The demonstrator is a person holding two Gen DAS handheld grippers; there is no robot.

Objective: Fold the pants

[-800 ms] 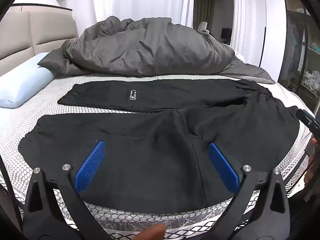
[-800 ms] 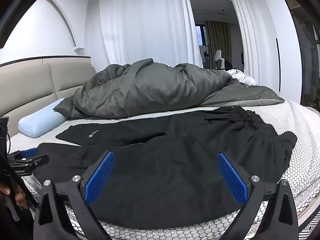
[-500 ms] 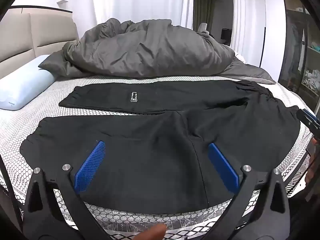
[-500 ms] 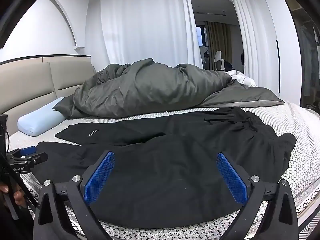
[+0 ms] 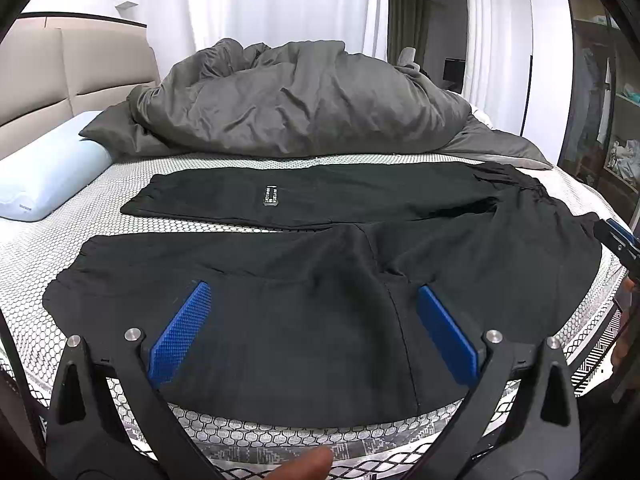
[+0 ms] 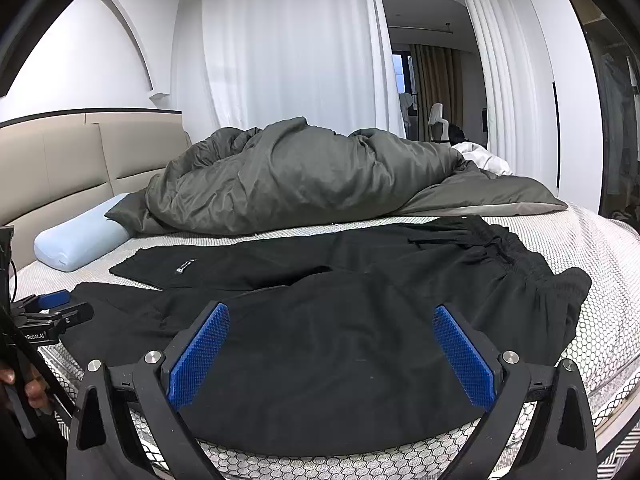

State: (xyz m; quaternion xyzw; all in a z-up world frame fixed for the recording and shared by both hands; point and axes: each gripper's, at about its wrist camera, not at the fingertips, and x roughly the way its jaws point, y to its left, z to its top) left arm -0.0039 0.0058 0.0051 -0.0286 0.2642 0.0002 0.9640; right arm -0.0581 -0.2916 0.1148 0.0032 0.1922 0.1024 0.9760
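The pants [image 5: 320,312] are spread flat on the bed [image 5: 36,292], directly ahead of and below both sets of jaws, with the two legs stretched to the left and the waistband bunched to the right. The left gripper [image 5: 316,332] and the right gripper [image 6: 332,356] are held above the near leg; the jaws of both are fully open and nothing is gripped.

Several things could go wrong from here. If only the top layer of the thin black cloth is pinched, the lower layer may be left behind and the fold would be crooked. The wrinkled waistband, right of the right jaws, may be caught unevenly. If the cloth is lifted too far forward, the far leg could be dragged against the blanket [image 5: 304,100].

Counted: one pair of pants with two legs, one small label [image 5: 270,195], one gray blanket, one light blue pillow [image 5: 48,180], two grippers.
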